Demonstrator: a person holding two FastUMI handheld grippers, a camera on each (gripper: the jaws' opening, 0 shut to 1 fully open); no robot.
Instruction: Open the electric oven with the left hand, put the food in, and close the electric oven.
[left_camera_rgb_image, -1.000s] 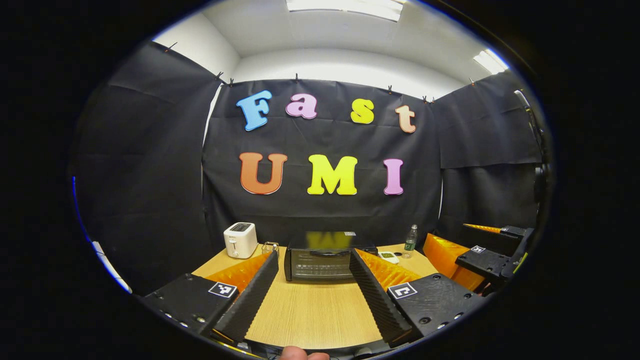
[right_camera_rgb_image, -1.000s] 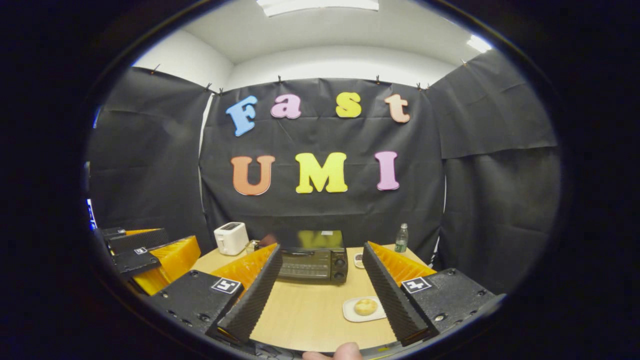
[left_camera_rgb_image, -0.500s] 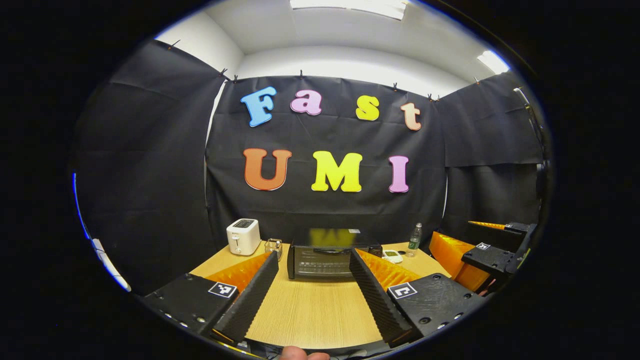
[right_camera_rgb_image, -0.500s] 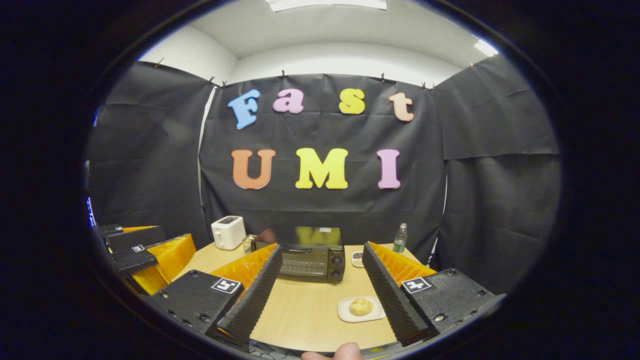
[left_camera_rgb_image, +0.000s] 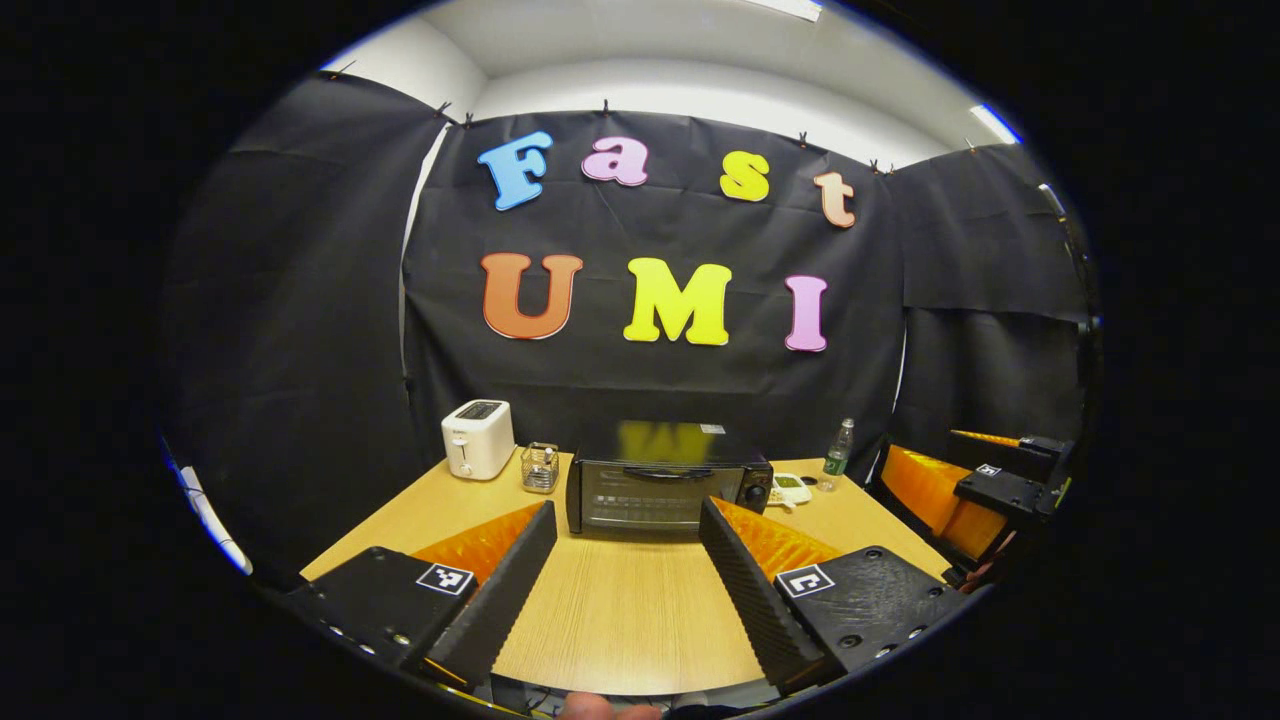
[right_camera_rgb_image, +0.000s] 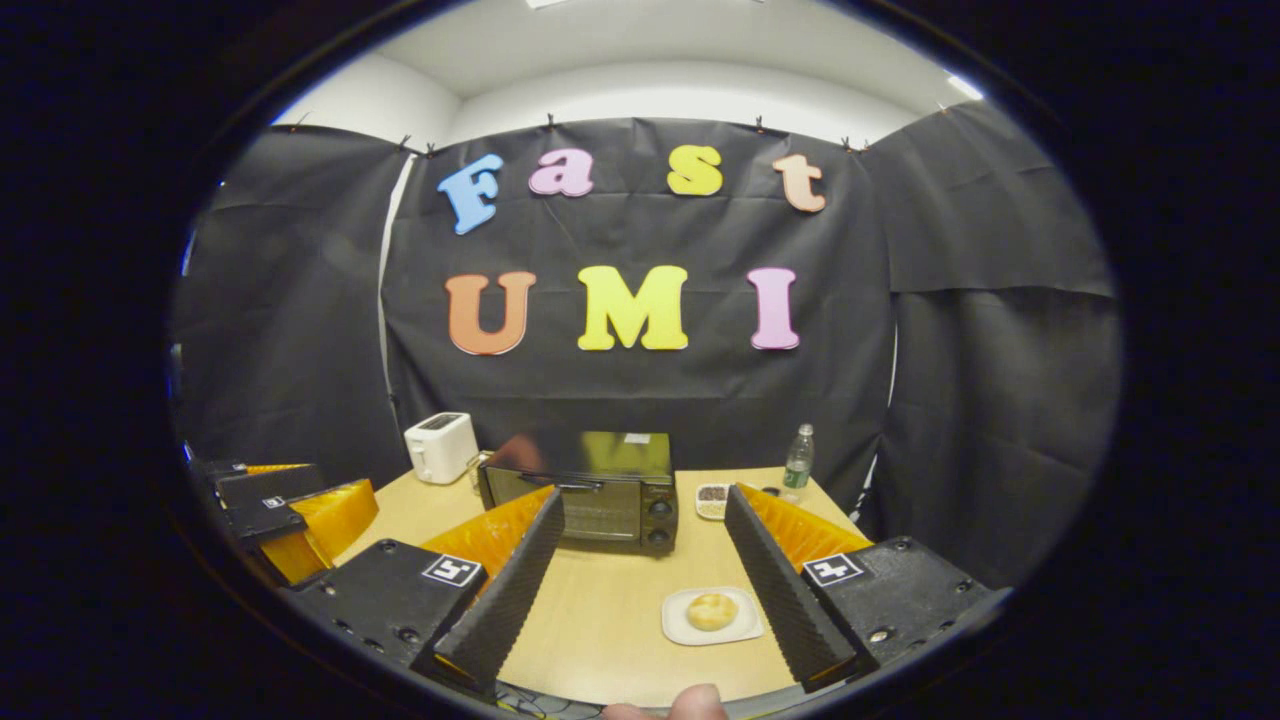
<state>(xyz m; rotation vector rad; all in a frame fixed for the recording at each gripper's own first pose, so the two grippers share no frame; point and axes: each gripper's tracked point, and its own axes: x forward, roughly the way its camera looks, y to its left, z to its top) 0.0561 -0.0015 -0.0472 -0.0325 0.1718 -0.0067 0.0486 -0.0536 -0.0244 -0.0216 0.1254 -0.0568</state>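
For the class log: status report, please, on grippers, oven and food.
Left gripper open, right gripper open, both empty. Oven door closed. Bun on plate. Path clear.

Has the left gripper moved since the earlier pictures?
Yes. The left gripper has tilted downward: in its view, the oven and toaster sit higher.

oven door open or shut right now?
Shut. The oven door stands upright and flush with its front, handle along the top edge. The bun sits out on its plate; both grippers are open, short of the oven.
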